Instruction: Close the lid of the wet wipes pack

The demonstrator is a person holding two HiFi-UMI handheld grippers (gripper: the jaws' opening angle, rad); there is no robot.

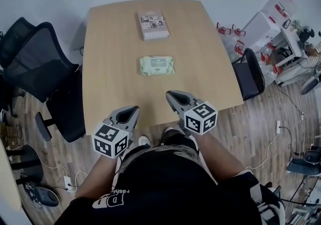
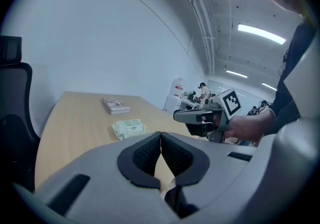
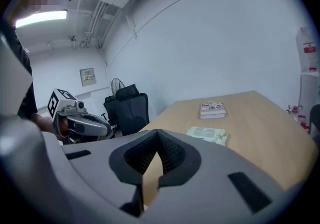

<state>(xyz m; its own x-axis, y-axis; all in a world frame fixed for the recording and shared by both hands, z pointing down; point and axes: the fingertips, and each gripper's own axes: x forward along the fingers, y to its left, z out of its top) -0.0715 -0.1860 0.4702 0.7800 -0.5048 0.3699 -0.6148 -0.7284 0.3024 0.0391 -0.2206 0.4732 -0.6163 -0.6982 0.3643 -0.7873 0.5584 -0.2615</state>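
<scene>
The pale green wet wipes pack [image 1: 157, 65] lies flat in the middle of the wooden table [image 1: 105, 78], and its lid looks flat against the top. It also shows in the left gripper view [image 2: 129, 128] and the right gripper view [image 3: 207, 135], well ahead of both grippers. My left gripper [image 1: 135, 109] hangs at the table's near edge, its jaws shut with nothing between them [image 2: 160, 133]. My right gripper [image 1: 169, 93] is over the near edge too, a little closer to the pack, shut and empty [image 3: 157, 131]. Neither gripper touches the pack.
A book [image 1: 153, 24] lies beyond the pack toward the far edge. Black office chairs [image 1: 35, 63] stand left of the table and another chair [image 1: 251, 73] at its right. White equipment [image 1: 271, 23] and floor cables [image 1: 281, 129] are on the right.
</scene>
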